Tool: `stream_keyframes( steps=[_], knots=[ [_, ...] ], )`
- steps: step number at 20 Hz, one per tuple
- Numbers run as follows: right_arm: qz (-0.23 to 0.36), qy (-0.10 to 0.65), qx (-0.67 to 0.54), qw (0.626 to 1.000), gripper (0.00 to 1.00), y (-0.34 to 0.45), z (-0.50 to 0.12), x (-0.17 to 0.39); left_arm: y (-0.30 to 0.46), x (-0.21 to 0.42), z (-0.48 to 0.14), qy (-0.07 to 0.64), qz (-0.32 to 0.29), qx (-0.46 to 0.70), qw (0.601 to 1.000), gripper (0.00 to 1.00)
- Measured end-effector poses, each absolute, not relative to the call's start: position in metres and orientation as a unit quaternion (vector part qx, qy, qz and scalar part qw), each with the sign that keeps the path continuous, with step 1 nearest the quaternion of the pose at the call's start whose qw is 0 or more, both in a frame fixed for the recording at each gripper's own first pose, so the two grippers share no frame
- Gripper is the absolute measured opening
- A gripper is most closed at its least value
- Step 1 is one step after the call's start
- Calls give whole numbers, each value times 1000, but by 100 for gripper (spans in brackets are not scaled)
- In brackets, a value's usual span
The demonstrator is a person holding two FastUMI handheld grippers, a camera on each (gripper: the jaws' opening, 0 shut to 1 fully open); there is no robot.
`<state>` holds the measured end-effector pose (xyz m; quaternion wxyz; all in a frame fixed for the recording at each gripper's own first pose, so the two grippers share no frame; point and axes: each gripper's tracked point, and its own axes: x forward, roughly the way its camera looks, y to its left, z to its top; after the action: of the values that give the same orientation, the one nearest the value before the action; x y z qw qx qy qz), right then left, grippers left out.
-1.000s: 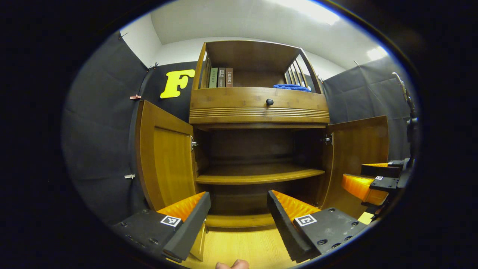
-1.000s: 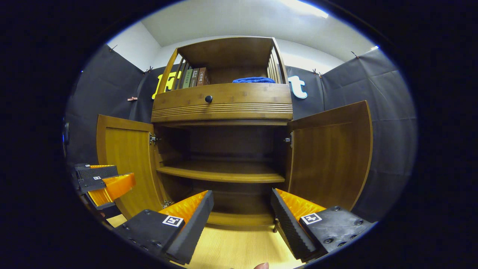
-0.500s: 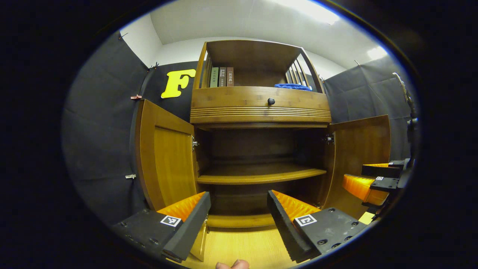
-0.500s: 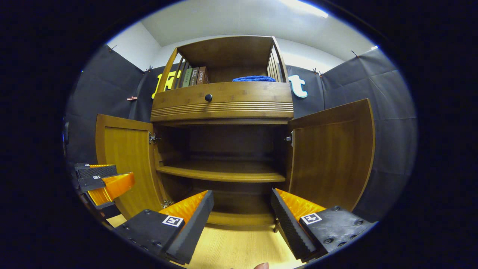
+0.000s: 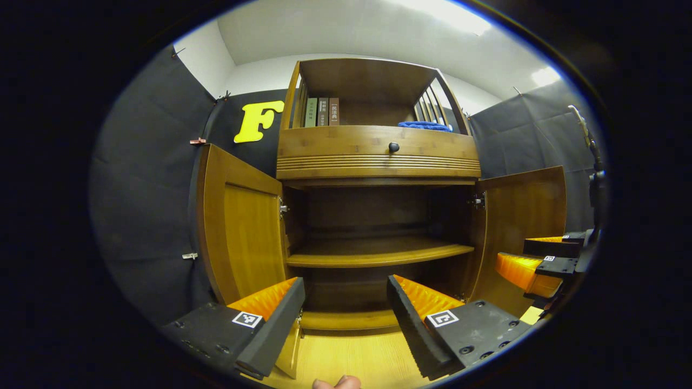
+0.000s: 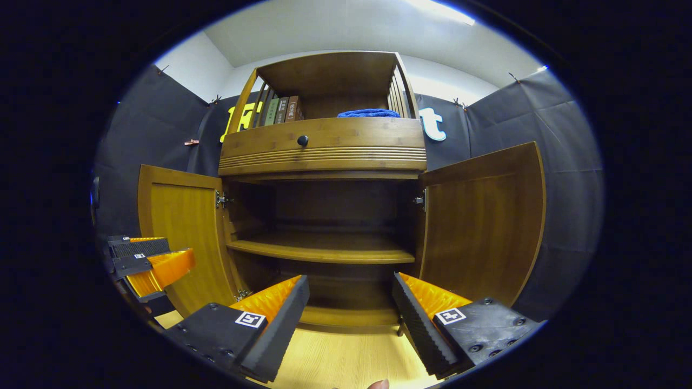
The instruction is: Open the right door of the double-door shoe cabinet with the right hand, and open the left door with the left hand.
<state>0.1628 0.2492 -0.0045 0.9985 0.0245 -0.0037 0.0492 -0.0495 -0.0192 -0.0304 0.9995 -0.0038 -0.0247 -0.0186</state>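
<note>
Right door (image 6: pixel 481 227) swung wide; left door (image 5: pixel 240 227) swung wide. Shoe cabinet (image 6: pixel 324 216) straight ahead, shelves apparently bare. Left gripper (image 5: pixel 346 313) spread, empty. Right gripper (image 6: pixel 351 313) spread, empty. Task likely complete.

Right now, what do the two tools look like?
Left tool and right tool: each has two wedge-shaped fingers with ribbed inner pads, dark bolted base plates, and a small square black-and-white marker on each finger. A bare fingertip shows below.

Black cloth walls (image 5: pixel 146 216), white ceiling (image 5: pixel 351 27), bright ceiling light (image 5: pixel 448 13), pale wood floor (image 6: pixel 346 362)
</note>
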Motion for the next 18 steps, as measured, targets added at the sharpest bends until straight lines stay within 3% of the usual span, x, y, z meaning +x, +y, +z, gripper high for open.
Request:
stream_keyframes(
  steps=[18],
  knots=[
    [53,-5,24,998,92,250,-4,162,-20,-51,-31,-23,-15,-5,1000,95]
  ],
)
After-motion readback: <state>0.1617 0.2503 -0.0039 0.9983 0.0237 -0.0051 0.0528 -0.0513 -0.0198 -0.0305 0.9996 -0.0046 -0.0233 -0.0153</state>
